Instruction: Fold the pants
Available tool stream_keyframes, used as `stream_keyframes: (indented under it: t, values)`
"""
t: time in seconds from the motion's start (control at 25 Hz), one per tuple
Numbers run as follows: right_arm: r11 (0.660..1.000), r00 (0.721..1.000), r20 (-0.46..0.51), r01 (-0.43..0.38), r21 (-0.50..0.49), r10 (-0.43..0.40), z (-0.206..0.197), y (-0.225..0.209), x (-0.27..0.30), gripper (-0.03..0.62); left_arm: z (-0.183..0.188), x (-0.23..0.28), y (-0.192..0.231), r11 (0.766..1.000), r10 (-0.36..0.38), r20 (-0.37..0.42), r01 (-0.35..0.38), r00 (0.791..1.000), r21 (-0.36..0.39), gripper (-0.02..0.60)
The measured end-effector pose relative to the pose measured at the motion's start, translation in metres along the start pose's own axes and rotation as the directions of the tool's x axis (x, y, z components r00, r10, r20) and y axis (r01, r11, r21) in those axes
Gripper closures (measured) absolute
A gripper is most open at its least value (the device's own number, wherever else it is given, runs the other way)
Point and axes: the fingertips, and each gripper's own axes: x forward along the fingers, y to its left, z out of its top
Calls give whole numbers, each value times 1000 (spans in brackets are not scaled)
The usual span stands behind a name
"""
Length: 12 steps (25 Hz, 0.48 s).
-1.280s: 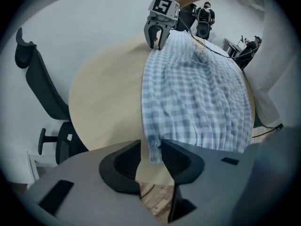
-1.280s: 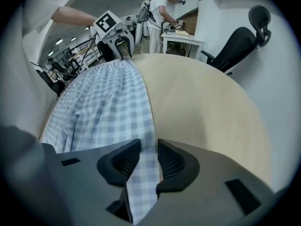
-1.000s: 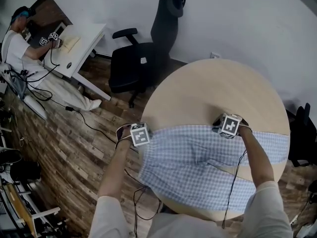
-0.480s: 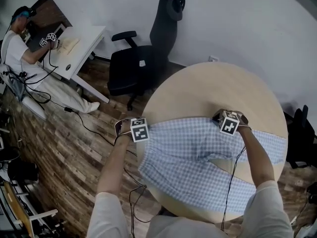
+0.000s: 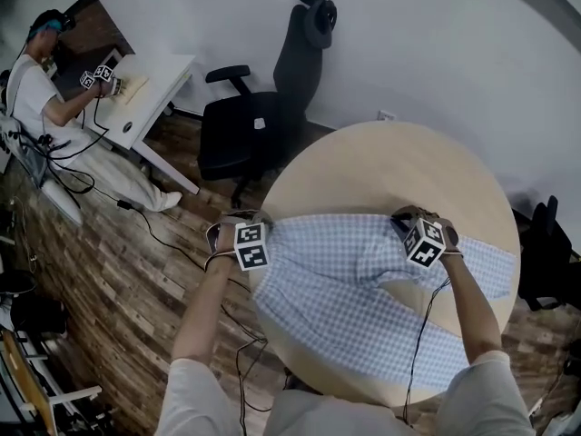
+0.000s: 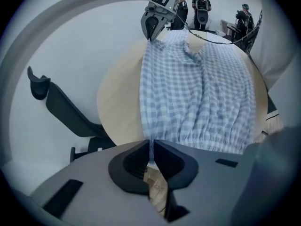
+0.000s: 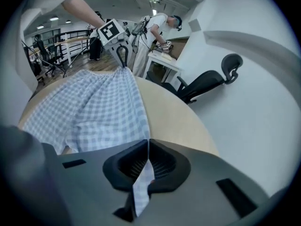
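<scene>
Left gripper [image 6: 151,149] jaws just been closing, now pinched on waistband corner of checked pants [image 6: 197,88]; right gripper [image 7: 148,147] jaws clenched on pants' far edge, cloth strip hanging through; pants spread over round wooden table [image 5: 381,166]; black office chair [image 5: 263,116] beyond table; another person [image 5: 36,89] at white desk [image 5: 150,89], well apart; cable [image 5: 154,221] on wood floor [image 5: 109,271].
</scene>
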Motion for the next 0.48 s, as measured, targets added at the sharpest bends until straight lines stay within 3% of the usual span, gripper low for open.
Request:
stream_keyframes:
  t: [0.2,0.28,0.48]
  values:
    - [985,995,-5,97,-142,-98,7,58,-48,560,1,-35,-28,990,130,39,-132,991,53,526]
    - [981,993,-10,118,-157,-121,10,87,-64,560,1,-47,-43,982,169,53,-173,984,75,526]
    - [973,990,-40,127,-194,-137,12,171,-96,560,-6,-62,-104,982,159,72,-165,985,87,526]
